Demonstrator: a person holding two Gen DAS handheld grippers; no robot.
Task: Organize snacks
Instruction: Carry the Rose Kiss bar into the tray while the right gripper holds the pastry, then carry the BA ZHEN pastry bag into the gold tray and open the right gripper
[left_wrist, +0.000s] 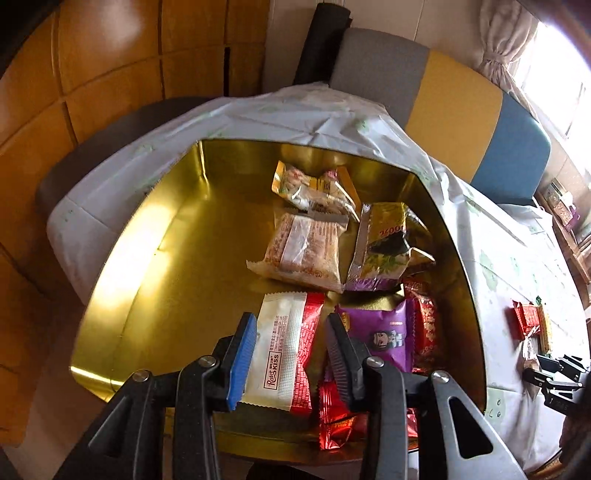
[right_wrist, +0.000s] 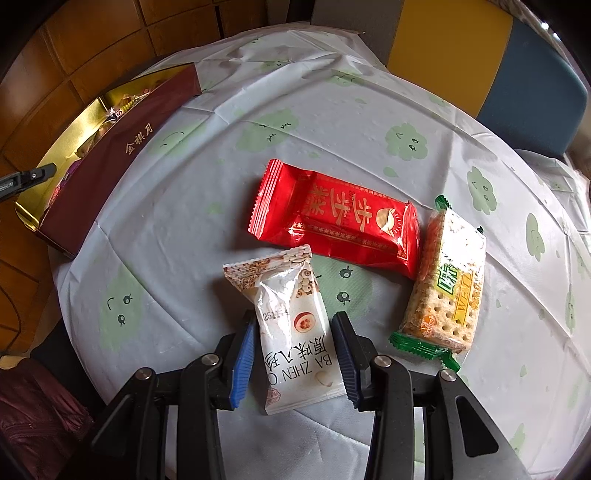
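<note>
In the left wrist view my left gripper (left_wrist: 291, 360) hangs over the gold-lined box (left_wrist: 147, 258), jaws open around a white and red Kiss wafer pack (left_wrist: 284, 354) lying in the box. Other snacks lie there: a purple pack (left_wrist: 384, 332), a rice cake (left_wrist: 306, 251), a yellow-purple pack (left_wrist: 384, 247). In the right wrist view my right gripper (right_wrist: 295, 354) is open around a white Ba Zhen pack (right_wrist: 295, 332) on the tablecloth. A red pack (right_wrist: 340, 218) and a cracker pack (right_wrist: 447, 284) lie just beyond. The box (right_wrist: 110, 158) stands far left.
The table wears a white cloth with green cloud faces (right_wrist: 369, 110). A grey, yellow and blue chair (left_wrist: 461, 122) stands behind it. Red and cracker packs (left_wrist: 532, 321) show at right in the left view, with the right gripper (left_wrist: 554, 376) near them.
</note>
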